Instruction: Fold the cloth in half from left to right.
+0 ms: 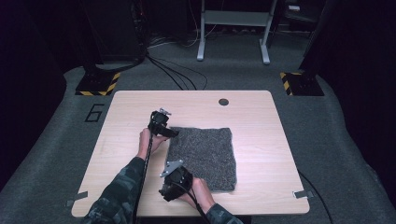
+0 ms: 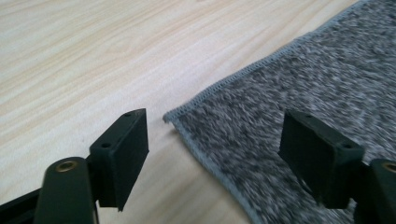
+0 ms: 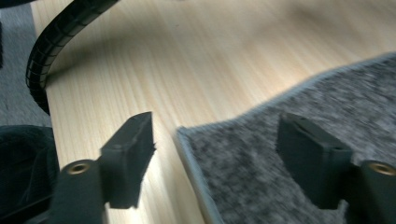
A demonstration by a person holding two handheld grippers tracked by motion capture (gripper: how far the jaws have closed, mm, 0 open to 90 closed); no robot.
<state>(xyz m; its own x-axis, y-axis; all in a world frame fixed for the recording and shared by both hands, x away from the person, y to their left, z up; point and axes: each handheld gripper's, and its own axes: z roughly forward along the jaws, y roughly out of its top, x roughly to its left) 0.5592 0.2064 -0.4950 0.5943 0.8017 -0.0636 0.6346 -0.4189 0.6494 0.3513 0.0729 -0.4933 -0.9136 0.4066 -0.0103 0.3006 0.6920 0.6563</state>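
Pale wooden table [image 1: 140,107], grey speckled square carpet mat [image 1: 205,154] flat at centre. My left gripper [image 2: 215,149] straddles far-left corner, right gripper [image 3: 212,161] near-left corner, both spread, gripping nothing. I'd slide lower pads under hem, then pinch evenly.

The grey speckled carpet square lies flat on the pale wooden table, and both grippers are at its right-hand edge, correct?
Not quite. The grey speckled carpet square lies on the pale wooden table, but the left gripper and right gripper are at its left-hand edge, as the high view shows.
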